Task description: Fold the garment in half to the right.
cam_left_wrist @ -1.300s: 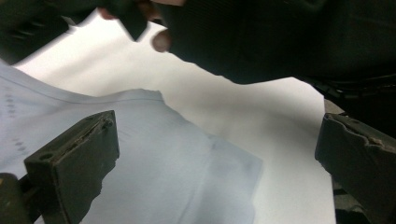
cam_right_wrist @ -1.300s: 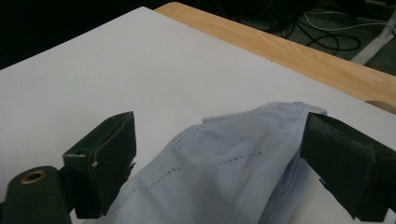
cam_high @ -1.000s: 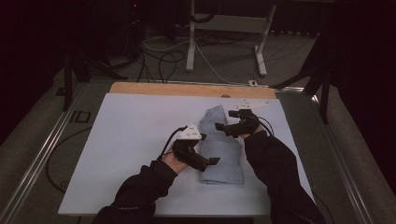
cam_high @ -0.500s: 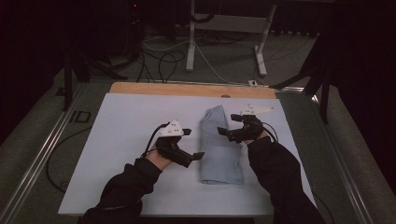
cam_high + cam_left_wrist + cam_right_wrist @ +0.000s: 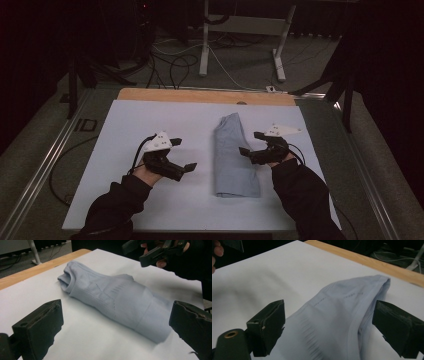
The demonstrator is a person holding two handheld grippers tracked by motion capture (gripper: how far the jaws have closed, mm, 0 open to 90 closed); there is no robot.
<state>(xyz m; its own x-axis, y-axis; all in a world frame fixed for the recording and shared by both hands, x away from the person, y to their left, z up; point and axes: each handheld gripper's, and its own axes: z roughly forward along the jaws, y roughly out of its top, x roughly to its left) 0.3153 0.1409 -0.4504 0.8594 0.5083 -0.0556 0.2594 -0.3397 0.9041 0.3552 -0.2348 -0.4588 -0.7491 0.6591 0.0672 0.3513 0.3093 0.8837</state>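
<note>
- The shirt (image 5: 234,156) lies folded into a long, narrow bundle, right of centre on the white sheet (image 5: 150,120), running near to far.
- Left gripper (image 5: 184,154) hovers well left of it, jaws spread wide, holding nothing.
- Right gripper (image 5: 251,143) sits just beside the shirt's right edge, jaws also wide apart and empty; the cloth shows between them in the right gripper view.
- The step in hand looks like the next fold, or a tidy-up of the bundle.
- To do it well: take the near end low, pinch all the layers together, and carry it towards the far end without dragging the stack askew.
- The far end is bunched and open at the collar (image 5: 67,278), so it may slip loose.
- Plenty of bare sheet to the left; on the right the sheet edge is close, and the wooden strip (image 5: 200,95) marks the far limit.
</note>
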